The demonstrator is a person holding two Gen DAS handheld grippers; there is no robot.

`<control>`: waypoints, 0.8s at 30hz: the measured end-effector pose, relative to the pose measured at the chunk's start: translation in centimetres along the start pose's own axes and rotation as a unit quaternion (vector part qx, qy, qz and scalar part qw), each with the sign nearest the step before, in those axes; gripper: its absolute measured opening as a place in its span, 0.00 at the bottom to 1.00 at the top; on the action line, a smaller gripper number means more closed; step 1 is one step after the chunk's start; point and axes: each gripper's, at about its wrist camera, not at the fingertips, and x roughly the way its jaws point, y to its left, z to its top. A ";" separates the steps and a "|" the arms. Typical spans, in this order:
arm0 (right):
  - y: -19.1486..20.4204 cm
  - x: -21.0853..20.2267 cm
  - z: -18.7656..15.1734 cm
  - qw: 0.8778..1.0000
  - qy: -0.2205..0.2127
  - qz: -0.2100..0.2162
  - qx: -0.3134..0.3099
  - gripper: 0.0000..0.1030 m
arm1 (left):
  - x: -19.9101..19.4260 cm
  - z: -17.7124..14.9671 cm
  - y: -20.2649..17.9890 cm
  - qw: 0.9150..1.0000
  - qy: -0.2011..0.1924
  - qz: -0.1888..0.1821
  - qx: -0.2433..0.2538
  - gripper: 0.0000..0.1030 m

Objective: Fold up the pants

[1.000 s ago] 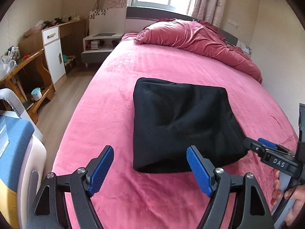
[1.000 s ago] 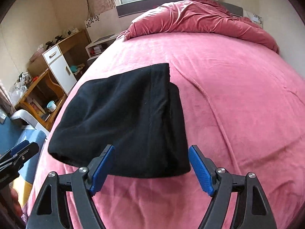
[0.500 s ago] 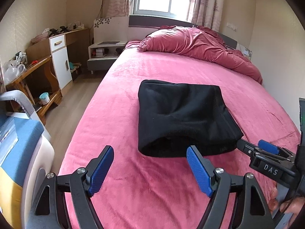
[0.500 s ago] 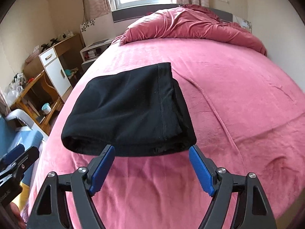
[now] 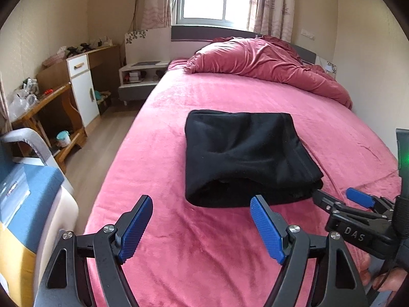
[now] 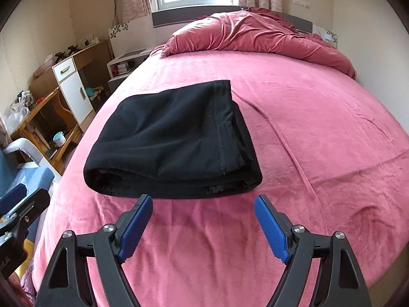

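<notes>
The black pants lie folded into a thick rectangle on the pink bed; they also show in the right wrist view. My left gripper is open and empty, held back from the near edge of the pants. My right gripper is open and empty, just short of the folded edge. The right gripper also shows at the right of the left wrist view, close to the pants' near right corner.
A rumpled red duvet lies at the head of the bed. A nightstand, a white cabinet and a wooden desk stand along the left wall. A blue and yellow object sits near left.
Both grippers have pulled back from the pants and risen, so the folded pants look smaller and farther away. The pants lie still on the bed.
</notes>
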 end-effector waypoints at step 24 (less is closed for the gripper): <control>0.1 -0.6 -0.4 1.000 -0.002 -0.003 -0.007 0.82 | -0.2 -0.5 0.0 1.000 0.008 0.006 -0.004 0.78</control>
